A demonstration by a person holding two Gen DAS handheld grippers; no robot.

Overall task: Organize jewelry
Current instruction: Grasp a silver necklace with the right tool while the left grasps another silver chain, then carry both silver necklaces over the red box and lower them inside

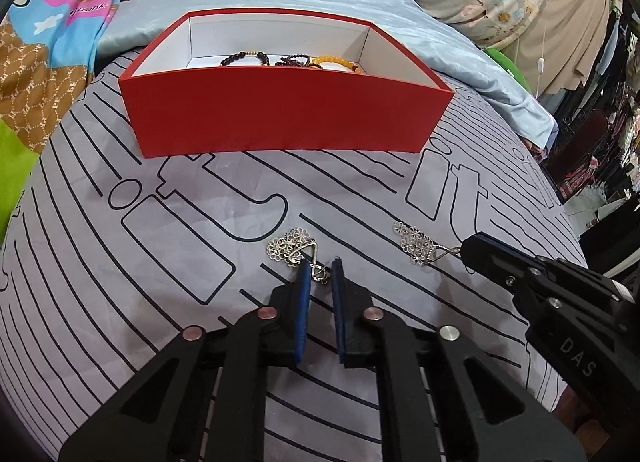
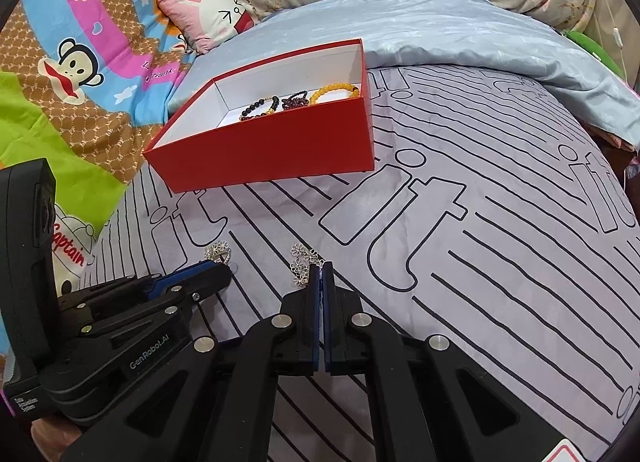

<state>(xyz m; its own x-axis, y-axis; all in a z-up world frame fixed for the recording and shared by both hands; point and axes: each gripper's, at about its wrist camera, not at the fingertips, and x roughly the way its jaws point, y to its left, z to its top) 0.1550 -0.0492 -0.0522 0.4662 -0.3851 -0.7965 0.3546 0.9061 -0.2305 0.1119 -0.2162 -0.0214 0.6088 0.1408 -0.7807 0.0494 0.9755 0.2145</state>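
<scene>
Black linkage arms fill the near edge of the left wrist view, ending in the left gripper point(image 1: 319, 268), whose blue-padded jaws stand only a narrow gap apart with the thin end of a silver flower earring point(image 1: 294, 250) between their tips — whether the pads truly pinch it I cannot tell. It lies on the grey striped bedsheet point(image 1: 140, 246). To the right, a second silver flower earring point(image 1: 418, 242) lies on the sheet with its thin end reaching the tip of the right gripper point(image 1: 466, 252). Farther off stands the red box point(image 1: 280, 113), open-topped and white inside, holding three bead bracelets along its far side: a dark one point(image 1: 244, 57), a maroon one point(image 1: 296, 60) and a yellow one point(image 1: 338, 61).

Seen from the right wrist, the right gripper's jaws are pressed together, clamping the near end of the second earring, whose flower cluster shows just past the tips. At near left the left gripper sits low over the first earring, partly hiding it. The box lies farther off to the left, the bracelets in its right half.

Judging by this, the step in hand is picking up the earring pair — both pieces remain on the sheet. The next move calls for a sure pinch, a lift clear of the near red wall, then release above bare white floor.
</scene>
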